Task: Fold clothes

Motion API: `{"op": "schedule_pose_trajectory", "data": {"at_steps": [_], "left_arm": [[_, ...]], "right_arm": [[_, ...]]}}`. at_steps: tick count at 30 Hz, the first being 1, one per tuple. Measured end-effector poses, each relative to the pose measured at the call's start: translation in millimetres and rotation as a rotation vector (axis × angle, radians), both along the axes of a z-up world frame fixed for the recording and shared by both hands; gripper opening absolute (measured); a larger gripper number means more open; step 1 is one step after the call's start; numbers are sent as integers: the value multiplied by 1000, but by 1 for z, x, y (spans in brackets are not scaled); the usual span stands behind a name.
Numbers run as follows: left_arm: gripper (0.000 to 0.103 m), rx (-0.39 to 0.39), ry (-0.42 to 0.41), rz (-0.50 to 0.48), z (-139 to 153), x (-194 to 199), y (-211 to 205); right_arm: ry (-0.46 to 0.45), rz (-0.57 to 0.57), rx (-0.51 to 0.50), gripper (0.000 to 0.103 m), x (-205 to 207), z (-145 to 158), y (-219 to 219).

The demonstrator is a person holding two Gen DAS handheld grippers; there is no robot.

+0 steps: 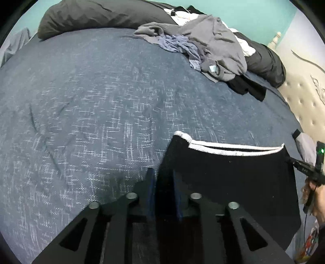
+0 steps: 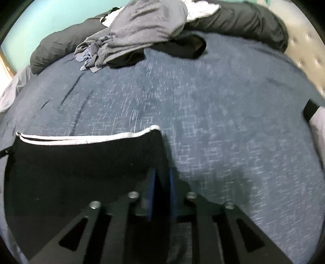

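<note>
A black garment with a white-trimmed edge [image 1: 233,172] hangs stretched between my two grippers above the blue bed cover [image 1: 91,111]. My left gripper [image 1: 162,172] is shut on its left edge, the cloth pinched between the blue pads. In the right wrist view the same black garment [image 2: 81,162] spreads to the left, and my right gripper [image 2: 162,172] is shut on its right edge. The other hand-held gripper [image 1: 310,168] shows at the right edge of the left wrist view, with a green light and a hand below it.
A pile of loose clothes [image 1: 213,44], grey, blue and black, lies at the far side of the bed [image 2: 223,101]. Dark pillows [image 1: 97,18] line the far edge. A tufted beige headboard [image 1: 304,97] stands at the right. A black and grey item [image 2: 316,117] lies at the right edge.
</note>
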State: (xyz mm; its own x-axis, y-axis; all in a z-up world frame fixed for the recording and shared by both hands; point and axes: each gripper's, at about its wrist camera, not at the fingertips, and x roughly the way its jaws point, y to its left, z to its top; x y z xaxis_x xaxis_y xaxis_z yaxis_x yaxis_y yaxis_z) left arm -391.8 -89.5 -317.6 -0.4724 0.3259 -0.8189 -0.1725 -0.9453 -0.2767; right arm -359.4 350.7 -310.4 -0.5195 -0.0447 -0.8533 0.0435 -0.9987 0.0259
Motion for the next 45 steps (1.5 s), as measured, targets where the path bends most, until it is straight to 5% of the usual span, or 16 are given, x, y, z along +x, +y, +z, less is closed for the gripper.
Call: {"op": "schedule_pose_trajectory", "data": {"at_steps": [2,7,10,11,15,24,28,35,45], "left_arm": [[32,9,12,12,9,8,-7],[43,118,10,103,25,42,-37],[43,157,17,136,30,69,-45],[43,167,17,142,31,78,-46],[43,185,29,127,35,116,-40],[44,271,105,160,34,185,-39],[44,290,108,173,25,205,-41],[49,327,103,158,14,214,-43],[50,352,111,148,11,217,-44]], "right_arm": [[31,-27,39,43,8,13,1],[105,-1,-126,43,54,55,-1],[97,114,-207,30,96,66,-34],[82,148,-224,17,106,65,-46],[10,201,-259,7,139,46,-91],[-147,199,-310,5,191,-11,-174],[-176,153,-305,4,195,-35,-175],[-145,128,-284,3,209,-4,-177],[-179,129,-206,3,222,-16,-191]]}}
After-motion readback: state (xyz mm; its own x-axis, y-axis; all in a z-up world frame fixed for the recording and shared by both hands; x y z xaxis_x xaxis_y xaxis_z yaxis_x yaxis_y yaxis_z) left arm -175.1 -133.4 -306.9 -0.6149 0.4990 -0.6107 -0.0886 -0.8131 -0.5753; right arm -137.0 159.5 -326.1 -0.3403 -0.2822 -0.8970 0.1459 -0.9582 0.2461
